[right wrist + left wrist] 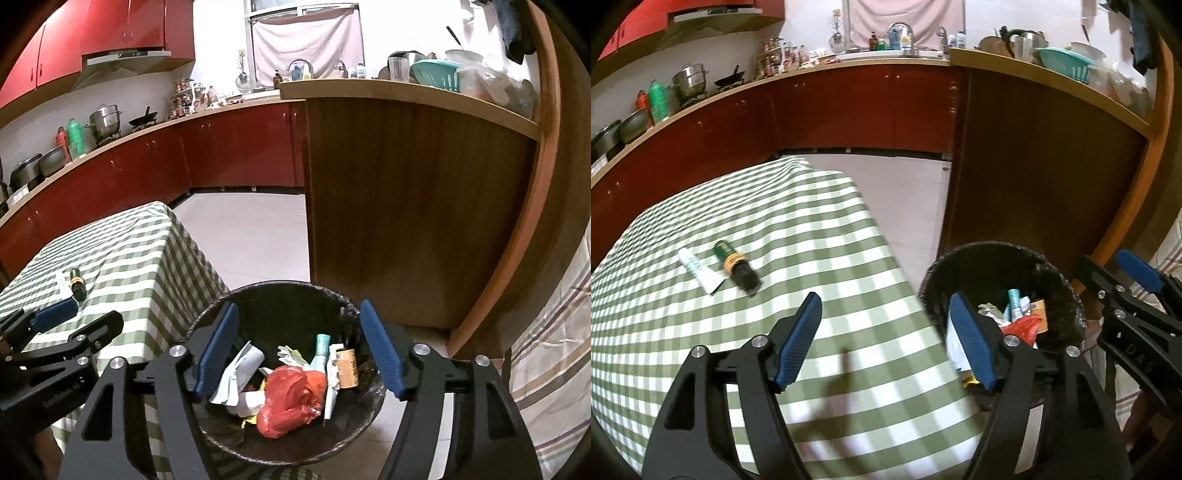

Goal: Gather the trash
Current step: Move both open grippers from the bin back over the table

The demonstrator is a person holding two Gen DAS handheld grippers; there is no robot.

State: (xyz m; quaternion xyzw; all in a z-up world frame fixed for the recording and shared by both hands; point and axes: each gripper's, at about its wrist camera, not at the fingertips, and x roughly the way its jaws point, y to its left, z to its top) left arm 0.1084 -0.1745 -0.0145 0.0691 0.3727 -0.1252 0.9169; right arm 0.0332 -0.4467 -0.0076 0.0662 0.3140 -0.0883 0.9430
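Two grippers' fingers stand apart, empty; black bin (291, 373) holds a red bag (291, 398), tubes, paper.

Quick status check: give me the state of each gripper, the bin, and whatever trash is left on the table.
left gripper: open, empty, over the table edge
right gripper: open, empty, above the bin
trash bin: black liner, partly filled
red bag: crumpled, in the bin
green bottle: lying on the table
white tube: lying beside the bottle
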